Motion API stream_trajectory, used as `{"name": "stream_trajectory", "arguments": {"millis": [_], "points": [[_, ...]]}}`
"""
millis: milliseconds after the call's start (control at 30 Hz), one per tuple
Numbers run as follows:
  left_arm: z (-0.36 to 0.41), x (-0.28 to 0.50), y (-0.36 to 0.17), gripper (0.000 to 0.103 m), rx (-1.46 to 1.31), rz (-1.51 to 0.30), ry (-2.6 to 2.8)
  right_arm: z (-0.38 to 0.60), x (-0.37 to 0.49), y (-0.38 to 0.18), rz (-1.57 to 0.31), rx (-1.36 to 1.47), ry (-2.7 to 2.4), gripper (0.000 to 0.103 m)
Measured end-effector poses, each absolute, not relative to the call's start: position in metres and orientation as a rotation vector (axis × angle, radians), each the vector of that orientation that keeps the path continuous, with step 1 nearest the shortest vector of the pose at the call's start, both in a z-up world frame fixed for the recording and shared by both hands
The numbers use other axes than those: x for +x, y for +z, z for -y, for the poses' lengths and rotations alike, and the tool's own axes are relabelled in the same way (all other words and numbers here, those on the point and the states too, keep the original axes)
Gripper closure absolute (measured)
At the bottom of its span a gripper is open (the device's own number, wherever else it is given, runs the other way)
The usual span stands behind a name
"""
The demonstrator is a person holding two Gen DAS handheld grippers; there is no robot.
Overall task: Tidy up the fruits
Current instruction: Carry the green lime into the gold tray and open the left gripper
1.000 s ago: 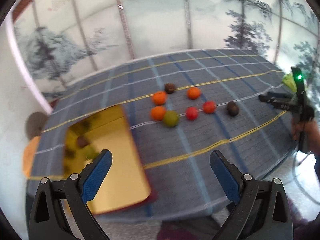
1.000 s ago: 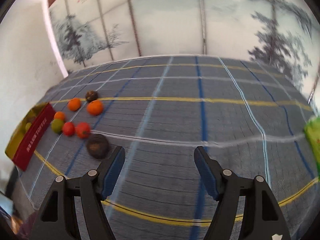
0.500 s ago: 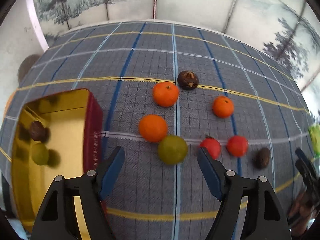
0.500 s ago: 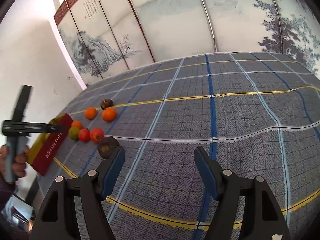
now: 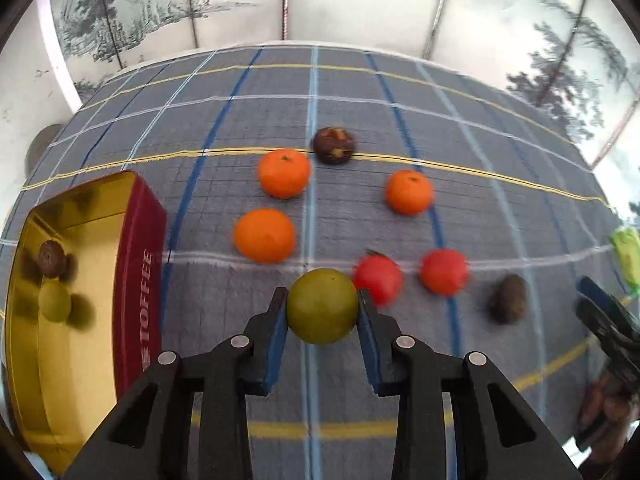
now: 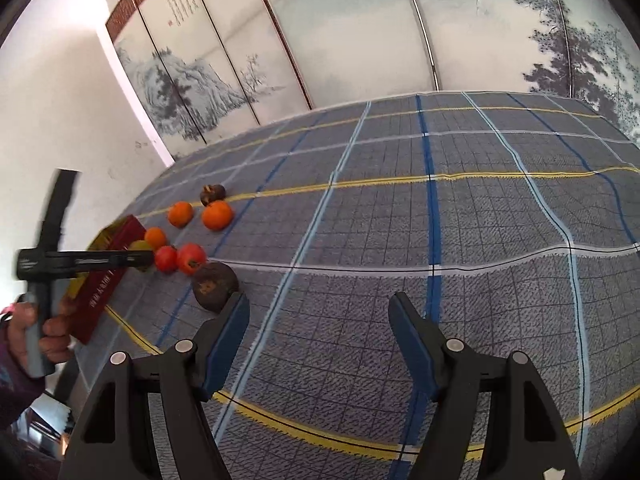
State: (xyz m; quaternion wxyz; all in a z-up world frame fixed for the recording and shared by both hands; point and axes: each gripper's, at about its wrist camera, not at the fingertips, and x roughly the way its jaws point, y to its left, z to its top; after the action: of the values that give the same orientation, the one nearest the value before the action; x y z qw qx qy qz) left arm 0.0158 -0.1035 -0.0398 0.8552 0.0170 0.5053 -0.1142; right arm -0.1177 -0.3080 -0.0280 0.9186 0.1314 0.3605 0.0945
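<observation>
Plaid-clothed table (image 5: 400, 100): left gripper (image 5: 322, 312) pinching round green fruit (image 5: 322, 306), next lift into gold toffee tin (image 5: 80, 360) by left edge; right gripper (image 6: 318, 320) spread, idle.

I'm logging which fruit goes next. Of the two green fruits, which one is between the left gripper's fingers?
The green fruit on the cloth, clamped in the left gripper beside a red fruit. The other green fruit lies in the gold tin.

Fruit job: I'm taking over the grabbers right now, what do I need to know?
Left gripper: shut on the green fruit, low over the cloth.
Right gripper: open, holding nothing, beside a brown fruit.
Done: one green and one brown fruit lie in the toffee tin.
Left: three oranges, two red fruits and two brown ones remain on the cloth.
</observation>
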Motion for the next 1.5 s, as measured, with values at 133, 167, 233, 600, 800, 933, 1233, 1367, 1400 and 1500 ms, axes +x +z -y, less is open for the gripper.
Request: {"name": "stream_trajectory", "arguments": {"millis": [133, 167, 233, 600, 800, 933, 1233, 1367, 1400, 1500], "points": [[0.096, -0.012, -0.017, 0.068, -0.014, -1.052, -0.293, 0.309, -0.118, -0.029, -0.743, 0.268, 0.187, 0.030], [0.094, -0.018, -0.013, 0.068, -0.017, -1.048, -0.298, 0.308, -0.117, -0.029, -0.744, 0.266, 0.187, 0.030], [0.090, -0.028, -0.005, 0.068, -0.022, -1.043, -0.308, 0.307, -0.117, -0.029, -0.746, 0.255, 0.179, 0.030], [0.049, -0.063, 0.021, 0.068, -0.038, -0.997, -0.269, 0.264, -0.118, -0.007, -0.713, 0.159, 0.331, 0.067], [0.027, -0.070, 0.027, 0.068, -0.037, -0.971, -0.226, 0.172, -0.086, 0.017, -0.700, 0.016, 0.556, 0.067], [0.008, -0.072, 0.028, 0.068, -0.055, -0.966, -0.192, 0.132, -0.051, 0.000, -0.785, -0.029, 0.562, 0.067], [-0.048, -0.063, 0.013, 0.068, -0.065, -0.968, -0.068, 0.104, -0.015, -0.025, -0.870, -0.091, 0.464, 0.065], [-0.074, -0.057, -0.002, 0.068, -0.032, -0.963, 0.011, 0.106, -0.012, -0.029, -0.877, -0.079, 0.445, 0.065], [-0.080, -0.055, -0.007, 0.068, -0.035, -0.971, 0.014, 0.105, -0.012, -0.029, -0.874, -0.086, 0.442, 0.065], [-0.093, -0.054, -0.019, 0.068, -0.050, -0.988, 0.029, 0.099, -0.010, -0.031, -0.871, -0.106, 0.424, 0.065]]}}
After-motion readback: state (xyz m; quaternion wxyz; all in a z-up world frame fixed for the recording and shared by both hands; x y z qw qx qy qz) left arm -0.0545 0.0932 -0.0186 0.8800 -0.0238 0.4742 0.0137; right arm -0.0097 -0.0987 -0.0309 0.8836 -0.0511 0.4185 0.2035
